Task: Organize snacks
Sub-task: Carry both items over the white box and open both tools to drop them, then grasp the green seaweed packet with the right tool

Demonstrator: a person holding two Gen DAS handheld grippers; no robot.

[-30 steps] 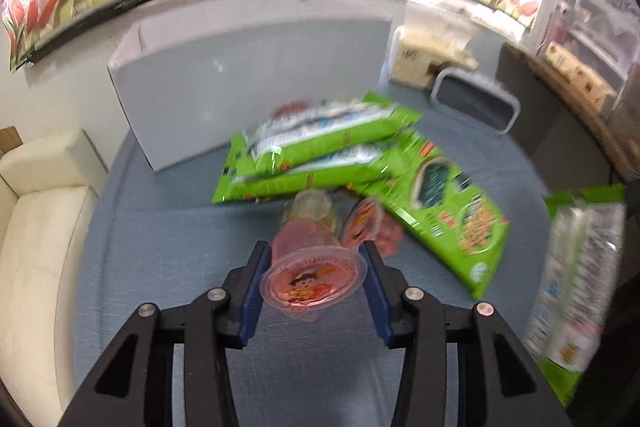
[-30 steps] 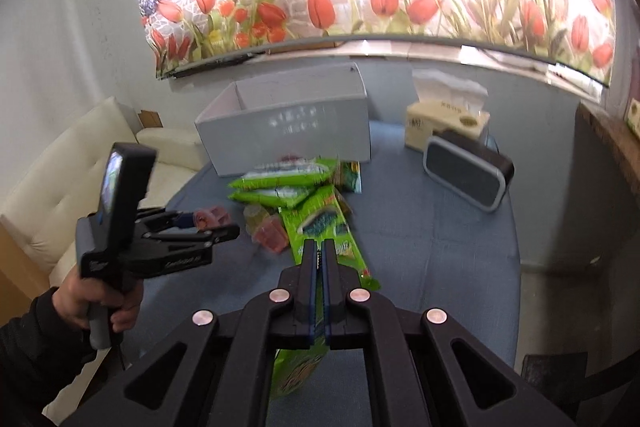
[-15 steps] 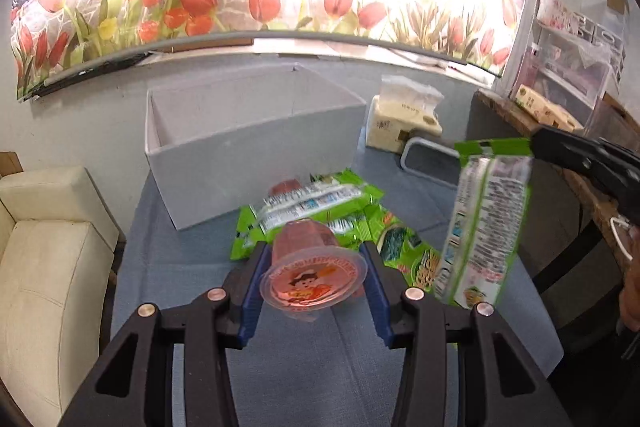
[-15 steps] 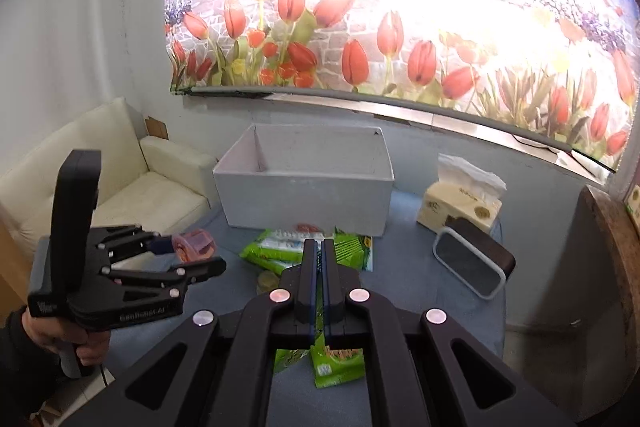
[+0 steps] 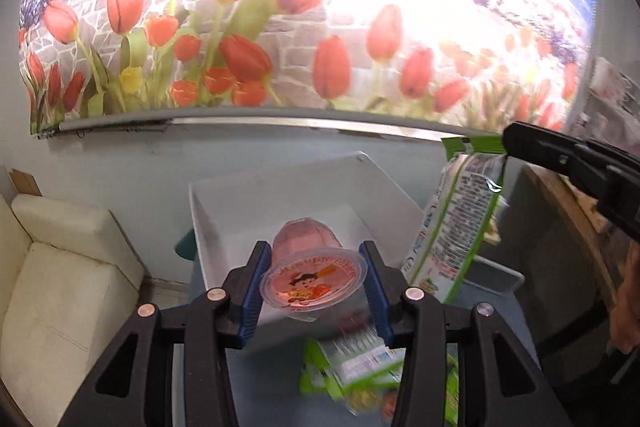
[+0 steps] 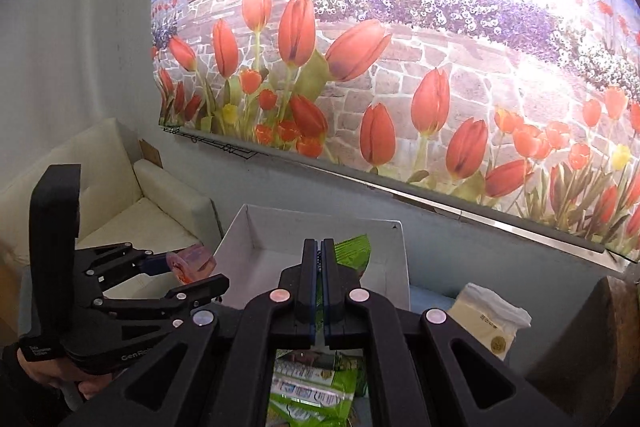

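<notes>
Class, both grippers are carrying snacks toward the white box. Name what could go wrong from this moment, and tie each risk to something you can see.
1. The left gripper clamps the pink jelly cup by its thin rim; it could pop out short of the white box.
2. The right gripper pinches only the top edge of the green snack packet, which hangs loose and may slip or snag the box wall.
3. The grippers are close together and might collide.
</notes>
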